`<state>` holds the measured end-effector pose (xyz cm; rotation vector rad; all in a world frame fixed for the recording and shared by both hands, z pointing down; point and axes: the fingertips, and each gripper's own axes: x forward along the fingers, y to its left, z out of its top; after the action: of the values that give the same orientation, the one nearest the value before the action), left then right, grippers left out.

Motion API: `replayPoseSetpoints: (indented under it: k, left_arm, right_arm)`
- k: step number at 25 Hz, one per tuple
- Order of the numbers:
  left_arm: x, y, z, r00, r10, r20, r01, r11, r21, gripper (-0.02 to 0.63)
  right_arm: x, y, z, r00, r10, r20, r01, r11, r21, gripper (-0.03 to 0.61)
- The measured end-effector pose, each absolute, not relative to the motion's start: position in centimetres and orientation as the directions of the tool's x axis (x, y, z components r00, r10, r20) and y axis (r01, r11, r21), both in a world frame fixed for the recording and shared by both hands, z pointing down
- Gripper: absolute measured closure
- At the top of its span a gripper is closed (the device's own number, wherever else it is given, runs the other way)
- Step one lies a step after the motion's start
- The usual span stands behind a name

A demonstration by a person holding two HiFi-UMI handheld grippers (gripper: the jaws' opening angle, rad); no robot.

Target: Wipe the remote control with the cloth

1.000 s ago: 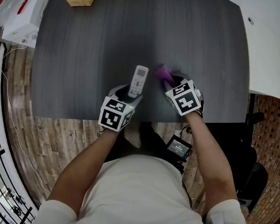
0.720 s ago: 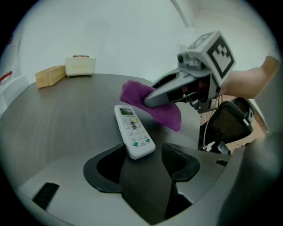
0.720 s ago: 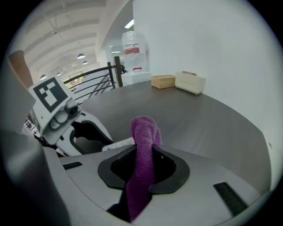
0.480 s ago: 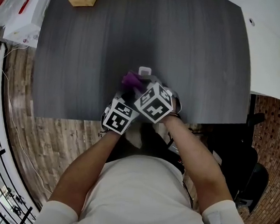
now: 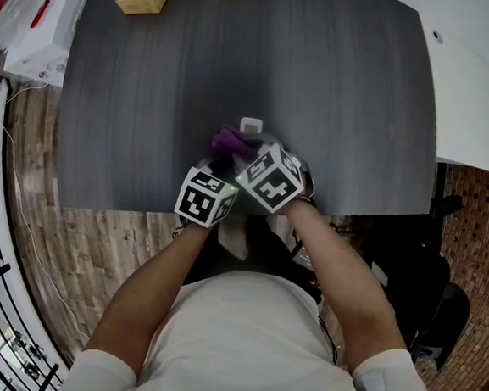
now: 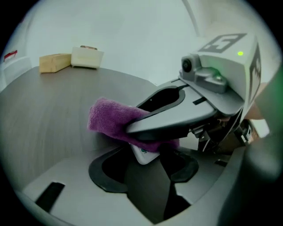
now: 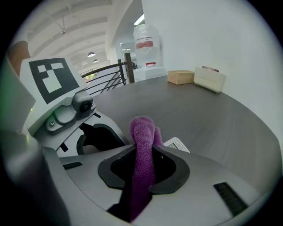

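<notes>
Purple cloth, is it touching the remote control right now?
Touching. The left gripper view shows the purple cloth lying right on the white remote control, draped over its end with no gap between them.

remote control [image 6: 141, 155]: 1 | cloth [image 7: 142, 130]: 1 | left hand-held gripper [image 6: 148, 167], right hand-held gripper [image 7: 143, 170]: 2

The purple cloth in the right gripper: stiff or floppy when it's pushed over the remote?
Probably floppy: the cloth folds over itself above the fingers of the right gripper, and in the left gripper view it drapes across the remote. Likely light, since a narrow pinch carries it all. Its fuzzy pile should drag rather than slide, so it may bunch.
</notes>
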<state>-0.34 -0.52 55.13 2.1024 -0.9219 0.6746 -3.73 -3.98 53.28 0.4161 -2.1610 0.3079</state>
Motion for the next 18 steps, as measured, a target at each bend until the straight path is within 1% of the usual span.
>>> replayPoseSetpoints:
  k: [3, 9, 14, 18]
  left_arm:
    - [-0.3, -0.5, 55.1, 0.603, -0.397, 0.692, -0.786, -0.445, 0.430, 0.397]
    - [-0.4, -0.6, 55.2, 0.613, -0.390, 0.687, -0.785, -0.399, 0.475, 0.440]
    - [-0.9, -0.5, 53.6, 0.635, -0.400, 0.661, -0.755, -0.502, 0.422, 0.440]
    - [-0.6, -1.2, 53.6, 0.648, -0.380, 0.660, -0.739, -0.524, 0.424, 0.443]
  right_arm:
    - [-3.5, -4.1, 53.2, -0.555, -0.186, 0.811, -0.413, 0.908, -0.074, 0.492]
    - [-2.3, -5.1, 53.1, -0.552, -0.204, 0.808, -0.471, 0.876, -0.100, 0.492]
    - [-2.5, -4.6, 53.2, -0.566, -0.177, 0.805, -0.447, 0.886, -0.119, 0.492]
    - [-2.4, -4.6, 53.3, -0.581, -0.158, 0.799, -0.442, 0.885, -0.146, 0.492]
